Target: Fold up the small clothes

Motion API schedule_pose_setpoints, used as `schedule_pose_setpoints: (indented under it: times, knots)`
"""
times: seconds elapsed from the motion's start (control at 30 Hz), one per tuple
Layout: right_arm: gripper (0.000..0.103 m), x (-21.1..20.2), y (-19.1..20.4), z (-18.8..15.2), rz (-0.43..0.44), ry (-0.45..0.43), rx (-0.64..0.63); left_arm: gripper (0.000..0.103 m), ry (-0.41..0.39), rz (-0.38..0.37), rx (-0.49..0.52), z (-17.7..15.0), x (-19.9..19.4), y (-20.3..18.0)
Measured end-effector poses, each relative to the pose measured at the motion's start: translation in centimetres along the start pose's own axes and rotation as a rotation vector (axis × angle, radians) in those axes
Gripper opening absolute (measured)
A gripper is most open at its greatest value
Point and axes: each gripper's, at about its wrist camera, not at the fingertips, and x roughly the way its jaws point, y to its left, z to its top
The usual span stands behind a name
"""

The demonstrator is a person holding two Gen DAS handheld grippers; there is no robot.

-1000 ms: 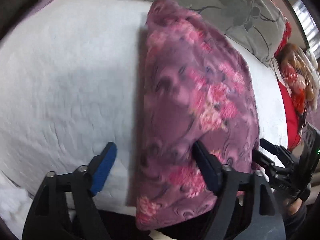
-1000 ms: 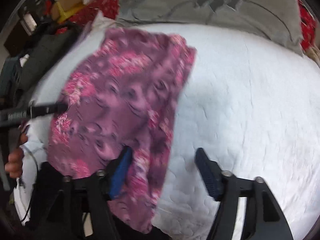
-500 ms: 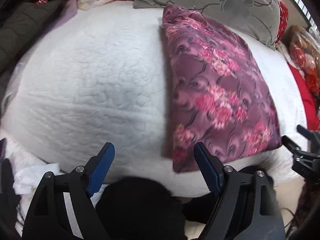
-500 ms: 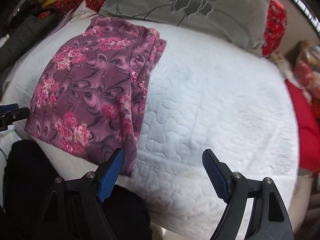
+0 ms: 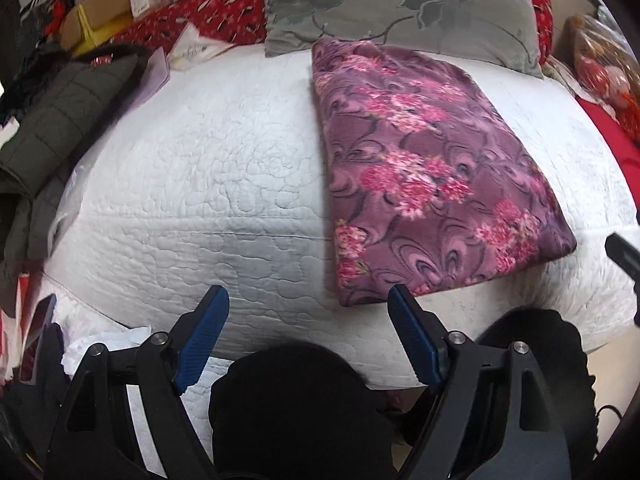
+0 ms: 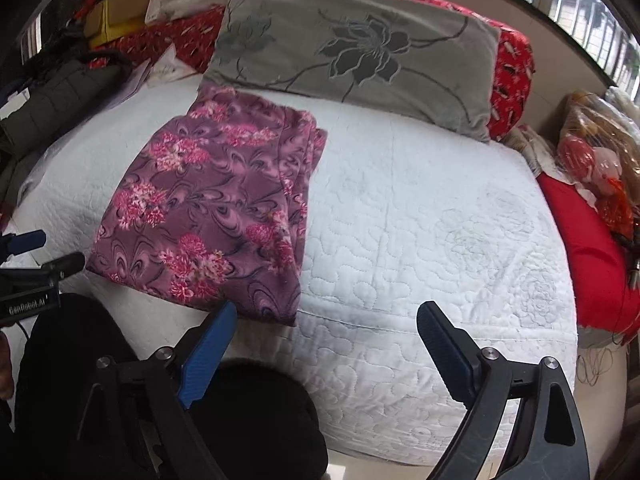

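Both grippers, left (image 5: 308,336) & right (image 6: 326,344), have pulled back w/ jaws wide, right's just opening, nothing between; purple floral folded fleece garment (image 6: 212,216) lies at 10 o'clock on white quilted bed (image 6: 420,240) — fold likely done.

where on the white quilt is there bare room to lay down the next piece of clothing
Two bare patches on the white quilt: one between the folded purple floral garment and the red cushion, one between the garment and the dark jacket. Crowded along the far edge by the grey pillow.

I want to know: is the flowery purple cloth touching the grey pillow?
Yes, the purple floral garment's far corner meets the grey flower-print pillow.
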Motion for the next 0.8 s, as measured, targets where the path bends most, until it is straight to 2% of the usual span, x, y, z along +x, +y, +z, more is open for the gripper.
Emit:
schedule_pose_setpoints:
  times: [0.1,0.3,0.8]
  knots:
    - [0.093,-0.6,-0.4,-0.3,0.000,-0.023,0.012,0.082,-0.030,0.005,0.023,0.0,-0.9,-0.8]
    - [0.097,-1.9,-1.5,-1.1,-0.003,-0.068,0.049,0.082,-0.083,-0.033,0.023,0.0,-2.5,-1.6]
    - [0.099,-3.4,-2.5,-2.4,-0.023,-0.103,0.087,0.082,-0.101,-0.126,0.025,-0.4,-4.2,-2.8]
